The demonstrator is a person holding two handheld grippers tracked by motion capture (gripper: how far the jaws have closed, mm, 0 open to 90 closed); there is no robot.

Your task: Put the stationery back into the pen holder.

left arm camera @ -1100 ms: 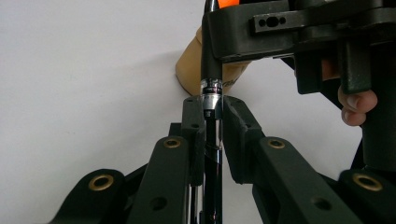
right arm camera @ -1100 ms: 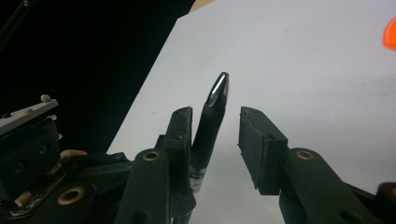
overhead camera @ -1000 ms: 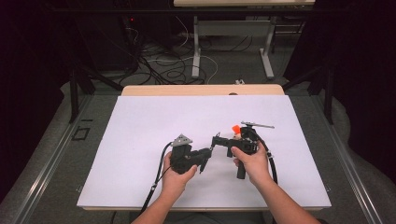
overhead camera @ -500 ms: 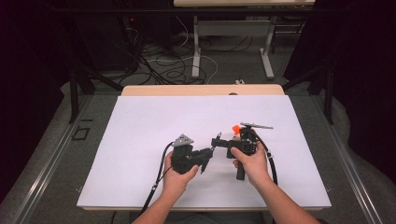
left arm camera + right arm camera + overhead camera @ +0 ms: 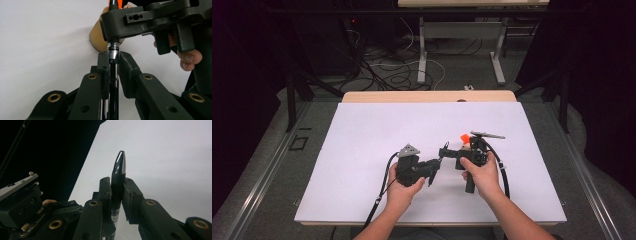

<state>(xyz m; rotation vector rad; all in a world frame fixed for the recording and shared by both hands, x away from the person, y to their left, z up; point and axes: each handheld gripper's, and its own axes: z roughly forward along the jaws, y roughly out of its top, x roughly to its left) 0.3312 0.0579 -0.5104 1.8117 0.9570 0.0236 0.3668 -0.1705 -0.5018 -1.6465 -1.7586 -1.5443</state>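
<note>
Pen (image 5: pixel 118 173), black with a silver tip, is held above the white table (image 5: pixel 362 135) between my two tools: the left hand-held gripper (image 5: pixel 113 65) pinches its barrel, and the right hand-held gripper (image 5: pixel 117 188) is pressed onto it near the tip. From the high view I can barely make it out where the jaws meet. An orange piece (image 5: pixel 465 137) behind my right hand (image 5: pixel 484 175) is too small to identify.

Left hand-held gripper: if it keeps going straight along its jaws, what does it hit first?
Most likely the right hand-held gripper. The left hand-held gripper is shut on a black pen, and that pen runs straight up into the other gripper's dark body directly ahead. The gap looks short, though depth is hard to judge.
</note>
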